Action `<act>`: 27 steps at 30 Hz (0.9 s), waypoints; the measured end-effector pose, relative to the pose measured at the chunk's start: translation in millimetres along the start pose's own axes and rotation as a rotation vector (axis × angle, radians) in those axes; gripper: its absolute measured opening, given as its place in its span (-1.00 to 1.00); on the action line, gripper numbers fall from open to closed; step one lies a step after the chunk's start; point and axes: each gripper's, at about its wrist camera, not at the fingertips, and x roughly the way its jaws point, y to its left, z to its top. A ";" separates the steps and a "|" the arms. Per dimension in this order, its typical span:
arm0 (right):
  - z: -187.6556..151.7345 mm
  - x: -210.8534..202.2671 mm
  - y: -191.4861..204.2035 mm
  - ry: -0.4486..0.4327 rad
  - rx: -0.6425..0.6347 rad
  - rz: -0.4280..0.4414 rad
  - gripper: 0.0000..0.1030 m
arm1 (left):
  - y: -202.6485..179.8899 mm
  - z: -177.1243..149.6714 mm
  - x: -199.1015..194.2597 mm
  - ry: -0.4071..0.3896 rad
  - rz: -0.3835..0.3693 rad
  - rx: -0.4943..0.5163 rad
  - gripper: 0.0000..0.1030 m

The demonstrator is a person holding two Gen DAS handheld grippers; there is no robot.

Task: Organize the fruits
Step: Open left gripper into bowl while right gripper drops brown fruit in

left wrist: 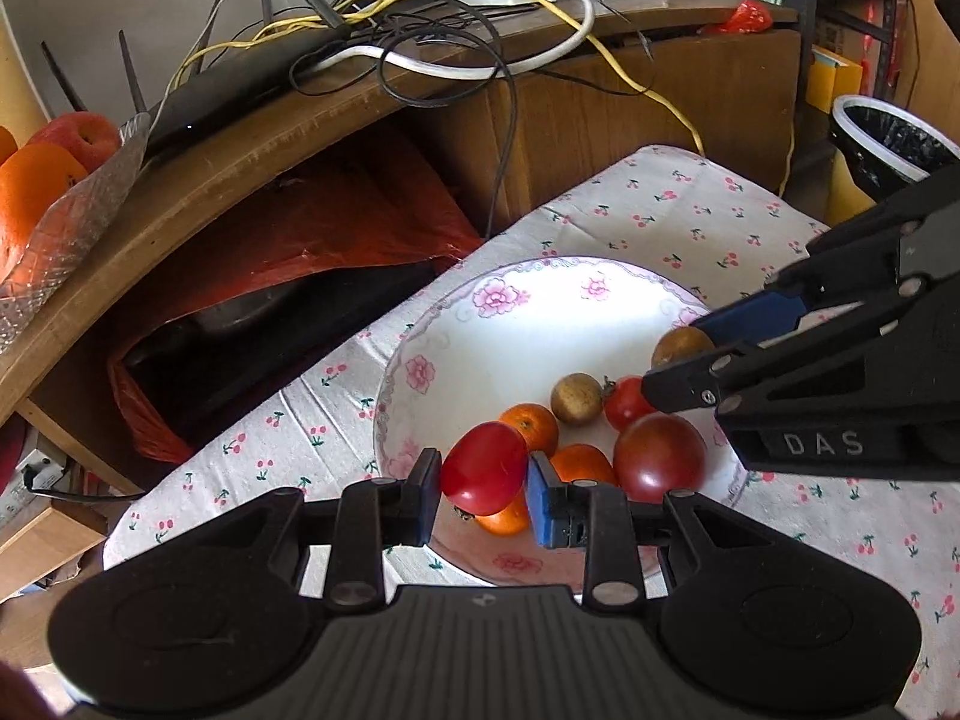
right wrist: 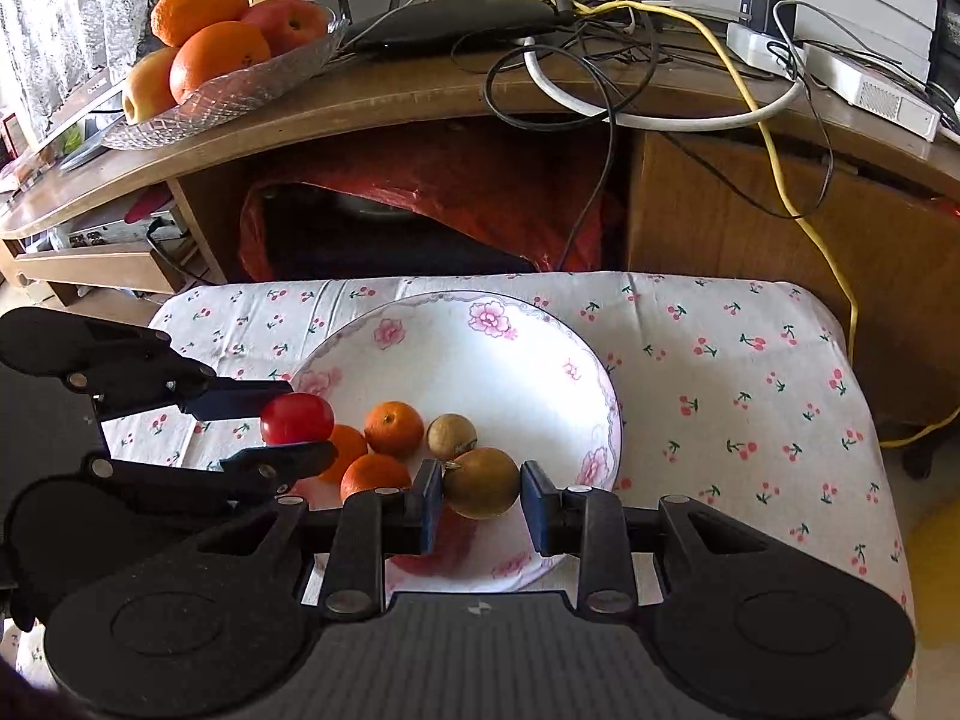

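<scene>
Now the left tongs (left wrist: 483, 489) pinch a red tomato (left wrist: 485, 467). The right tongs (right wrist: 482, 495) pinch a brown fruit (right wrist: 482, 483). Both should lift slowly, clear of the plate (right wrist: 528, 324).

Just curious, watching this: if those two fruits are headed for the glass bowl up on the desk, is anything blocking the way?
Nothing visible blocks it. The left claw holds a red tomato, the right claw a brown fruit, both above the plate. Only open air and the desk's edge lie before the glass bowl.
</scene>
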 end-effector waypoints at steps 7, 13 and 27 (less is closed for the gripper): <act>1.9 6.5 -2.8 -0.002 0.005 -0.006 -0.46 | 0.0 0.0 4.6 0.006 0.001 -0.006 -0.25; 2.3 6.3 -4.6 -0.004 0.013 -0.001 -0.46 | -0.2 2.2 2.5 -0.010 0.007 -0.012 -0.20; 1.1 4.0 -5.5 -0.008 0.021 -0.002 -0.46 | -3.1 1.4 -2.7 -0.022 0.020 -0.010 -0.12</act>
